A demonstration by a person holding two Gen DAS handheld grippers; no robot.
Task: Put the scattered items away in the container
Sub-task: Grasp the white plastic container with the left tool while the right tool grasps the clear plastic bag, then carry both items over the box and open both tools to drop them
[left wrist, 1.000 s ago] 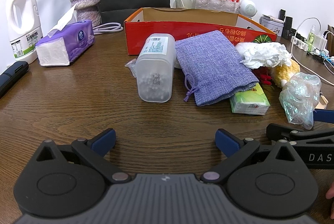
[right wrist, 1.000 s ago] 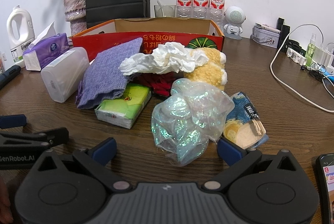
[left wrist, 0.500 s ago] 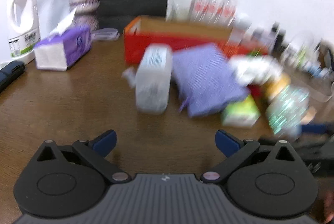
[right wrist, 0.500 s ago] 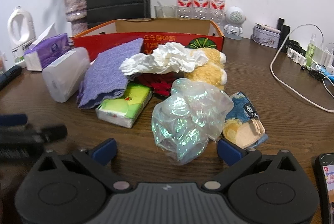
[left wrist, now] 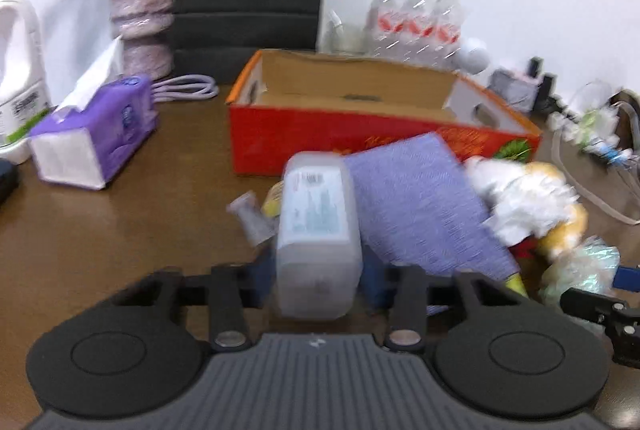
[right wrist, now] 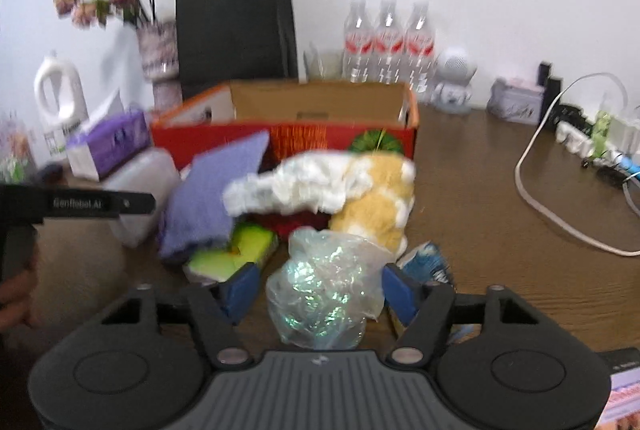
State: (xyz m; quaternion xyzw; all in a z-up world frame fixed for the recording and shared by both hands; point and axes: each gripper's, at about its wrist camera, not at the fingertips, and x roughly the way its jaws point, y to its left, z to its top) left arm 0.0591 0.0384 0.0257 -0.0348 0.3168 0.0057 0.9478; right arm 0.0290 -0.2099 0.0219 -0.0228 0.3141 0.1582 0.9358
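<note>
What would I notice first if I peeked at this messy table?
Probably the big red cardboard box, open and empty at the back of the wooden table. Right in front of it sits a jumbled pile: a lilac fabric pouch, a crumpled white tissue on a yellow plush toy. Up close, the left hand-held gripper is closing around a frosted plastic container, and the right hand-held gripper around a shimmery crumpled plastic bag.

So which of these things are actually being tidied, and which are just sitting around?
Being tidied: clear plastic jar, purple pouch, crumpled white tissue, yellow plush, shiny plastic bag, green tissue pack; red box receives them.

Just there: water bottles, vase, black bag.
</note>
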